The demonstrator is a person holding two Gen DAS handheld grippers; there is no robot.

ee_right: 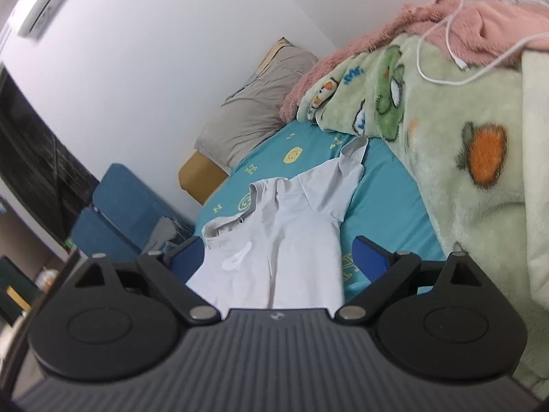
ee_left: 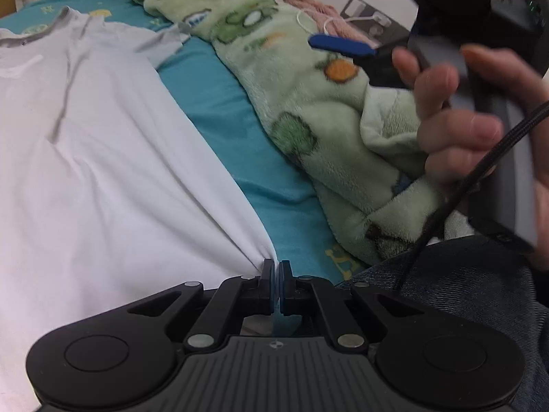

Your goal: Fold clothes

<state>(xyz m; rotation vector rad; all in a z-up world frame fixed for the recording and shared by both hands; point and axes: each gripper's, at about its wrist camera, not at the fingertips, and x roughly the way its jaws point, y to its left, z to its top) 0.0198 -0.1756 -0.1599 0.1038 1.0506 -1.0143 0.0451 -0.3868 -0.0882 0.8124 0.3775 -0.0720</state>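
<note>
A white short-sleeved shirt (ee_left: 103, 154) lies spread on the teal bed sheet (ee_left: 223, 103), collar at the far end. My left gripper (ee_left: 277, 267) is shut on the shirt's near right hem corner, and the cloth bunches into creases at the pads. In the right wrist view the shirt (ee_right: 284, 226) lies ahead with its collar to the left and one sleeve stretched towards the blankets. My right gripper (ee_right: 278, 254) hangs open above the shirt's lower part with nothing between its blue fingers (ee_right: 370, 257). A hand (ee_left: 446, 120) holds that gripper at the right of the left wrist view.
A green patterned blanket (ee_left: 308, 103) is heaped along the shirt's right side, with a pink blanket (ee_right: 463, 24) and a white cable (ee_right: 442, 51) behind it. A grey pillow (ee_right: 257, 110) sits at the bed's head. A blue chair (ee_right: 116, 206) stands beside the bed. A jeans-clad leg (ee_left: 463, 292) is close by.
</note>
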